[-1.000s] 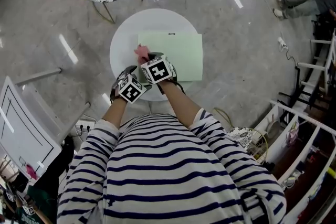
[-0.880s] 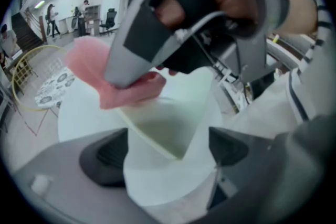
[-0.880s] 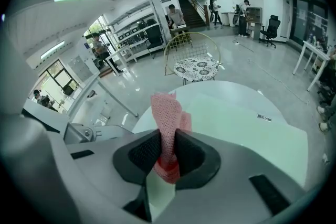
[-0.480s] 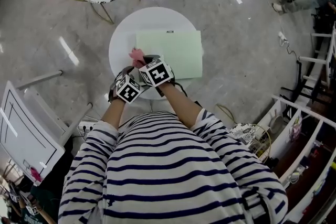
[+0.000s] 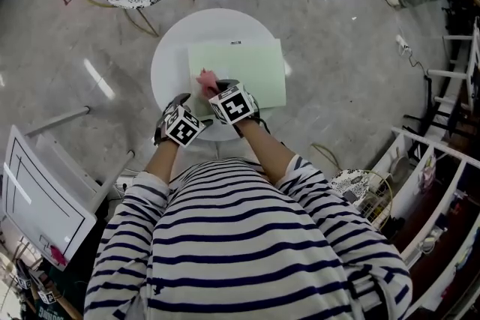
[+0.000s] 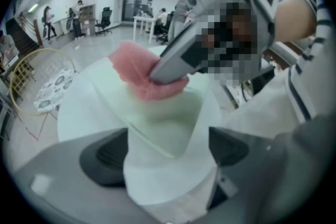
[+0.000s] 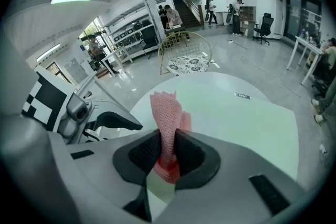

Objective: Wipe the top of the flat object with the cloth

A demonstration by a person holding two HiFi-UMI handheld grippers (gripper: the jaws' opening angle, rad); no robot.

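Cloth (image 7: 167,113) clamped in right gripper (image 7: 167,150); only its own view shows left gripper (image 6: 168,152) agape

Both forearms (image 5: 259,142) reach forward close together out of striped sleeves (image 5: 142,187). The right gripper (image 7: 167,150) has its jaws pressed together on a fold of pink cloth (image 7: 167,113) that sticks out ahead of them. The left gripper (image 6: 168,147) sits just to its left and slightly behind, with its jaws wide apart and holding nothing, and points toward the right gripper's side.
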